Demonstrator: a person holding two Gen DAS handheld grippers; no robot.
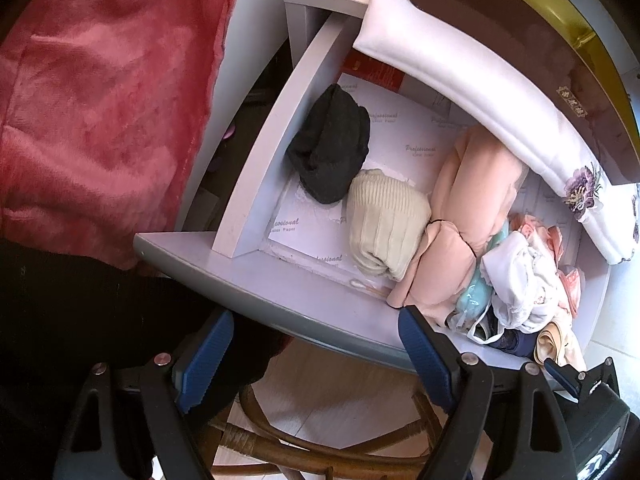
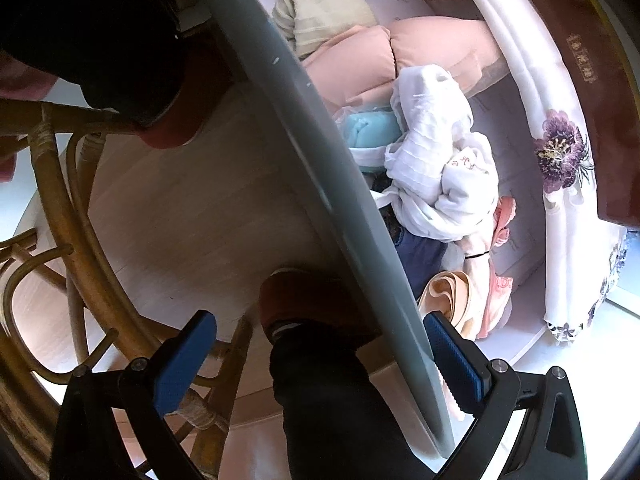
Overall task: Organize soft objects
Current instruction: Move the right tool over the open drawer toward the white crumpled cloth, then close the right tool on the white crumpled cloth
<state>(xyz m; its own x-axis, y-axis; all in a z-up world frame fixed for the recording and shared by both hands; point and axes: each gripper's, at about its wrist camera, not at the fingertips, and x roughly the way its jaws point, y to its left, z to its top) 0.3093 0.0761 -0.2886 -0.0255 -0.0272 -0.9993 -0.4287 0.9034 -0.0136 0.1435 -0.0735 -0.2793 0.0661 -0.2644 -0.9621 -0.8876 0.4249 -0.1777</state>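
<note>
The left gripper stands wide and empty over the grey front of the open drawer. The right gripper, also wide and holding nothing, straddles that front edge. Inside, toward one o'clock from the left gripper, lie a black sock bundle, a cream sock roll, peach folded garments and a white crumpled cloth.

Open white drawer lined with printed paper

On the paper lie a black sock bundle, a cream ribbed bundle, peach folded garments and a white crumpled heap.
</note>
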